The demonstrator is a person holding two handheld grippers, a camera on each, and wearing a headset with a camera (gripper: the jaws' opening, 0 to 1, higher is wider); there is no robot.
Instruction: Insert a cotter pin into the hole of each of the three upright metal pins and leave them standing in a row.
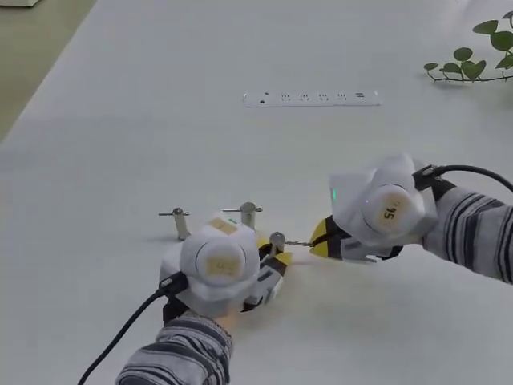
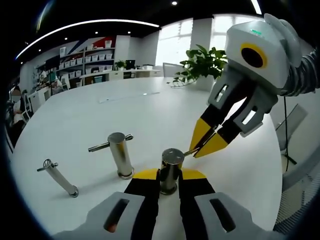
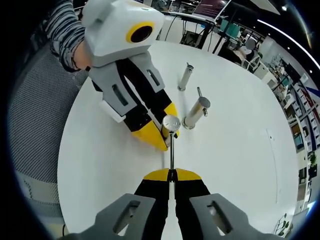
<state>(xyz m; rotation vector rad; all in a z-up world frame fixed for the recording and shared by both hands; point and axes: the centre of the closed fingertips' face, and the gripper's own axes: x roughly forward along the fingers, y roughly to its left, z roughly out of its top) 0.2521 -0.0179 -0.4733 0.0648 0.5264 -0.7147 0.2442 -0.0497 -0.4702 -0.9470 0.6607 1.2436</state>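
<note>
Three upright metal pins stand in a row. The left pin [image 1: 179, 223] and the middle pin [image 1: 248, 213] each carry a cotter pin crosswise near the top. My left gripper [image 1: 275, 261] is shut on the right pin [image 1: 277, 240] low on its shaft, as the left gripper view shows [image 2: 171, 167]. My right gripper [image 1: 319, 240] is shut on a thin cotter pin [image 3: 172, 150], held level. The cotter pin's tip meets the right pin [image 3: 171, 123] just under its cap; whether it is inside the hole I cannot tell.
A white power strip [image 1: 311, 98] lies farther back on the white table [image 1: 120, 120]. Green plant leaves [image 1: 479, 58] reach in at the back right. A black cable [image 1: 120, 337] trails from the left gripper toward the near edge.
</note>
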